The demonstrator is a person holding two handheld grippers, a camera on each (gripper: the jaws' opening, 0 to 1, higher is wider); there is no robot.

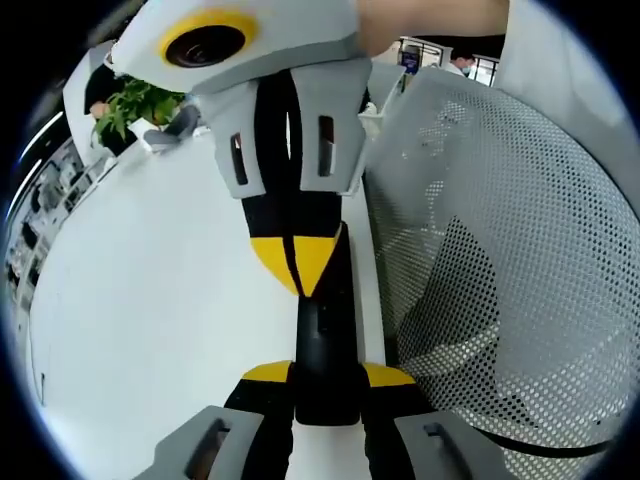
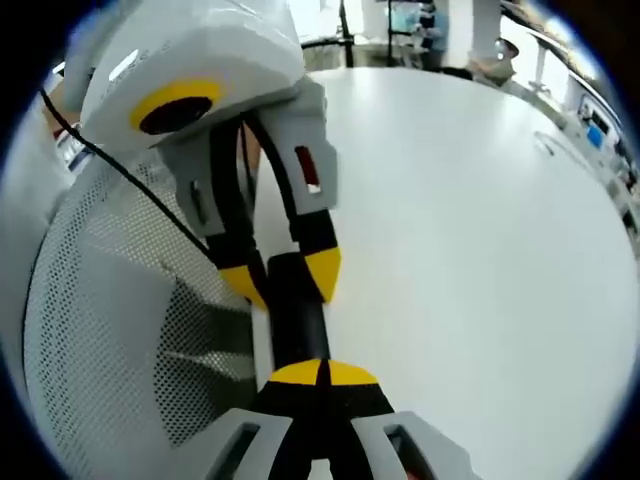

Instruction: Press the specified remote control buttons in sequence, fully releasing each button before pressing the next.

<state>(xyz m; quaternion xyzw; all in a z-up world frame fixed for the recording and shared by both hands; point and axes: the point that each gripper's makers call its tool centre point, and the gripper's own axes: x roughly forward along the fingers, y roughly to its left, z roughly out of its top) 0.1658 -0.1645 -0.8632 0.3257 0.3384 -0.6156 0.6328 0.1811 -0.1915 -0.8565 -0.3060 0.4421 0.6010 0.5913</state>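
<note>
the black remote control (image 1: 325, 340) is a long narrow bar lying over the edge of the white bench (image 1: 170, 320), right beside the white mesh chair back (image 1: 510, 250).

in the left gripper view, the left gripper (image 1: 328, 385) rises from the bottom with its yellow-tipped jaws apart, one on each side of the near end of the remote control, clamping it between them. from the top of that view the right gripper (image 1: 298, 262) comes down with its two yellow tips drawn together into one point, and that point rests on the upper face of the remote control, toward the end away from the left gripper. whether a button is pushed in under the point is too small to tell.

in the right gripper view the same remote control (image 2: 295, 320) runs up from the bottom. the right gripper (image 2: 322, 374) has its yellow tips meeting along a thin seam, so the jaws are closed with nothing between them, and they sit on top of the remote control's near end. at the far end the left gripper (image 2: 280, 275) reaches in from the upper left, its yellow tips on either side of the bar, gripping it.

the mesh chair back (image 2: 120, 320) lies to the left of the remote control in this view, touching or nearly touching the bench (image 2: 470, 250) edge. a thin black cable (image 2: 130, 180) crosses the mesh.

beyond the bench, past the right gripper's body in the left gripper view, a green potted plant (image 1: 130, 105) stands, well apart from the remote control.
</note>
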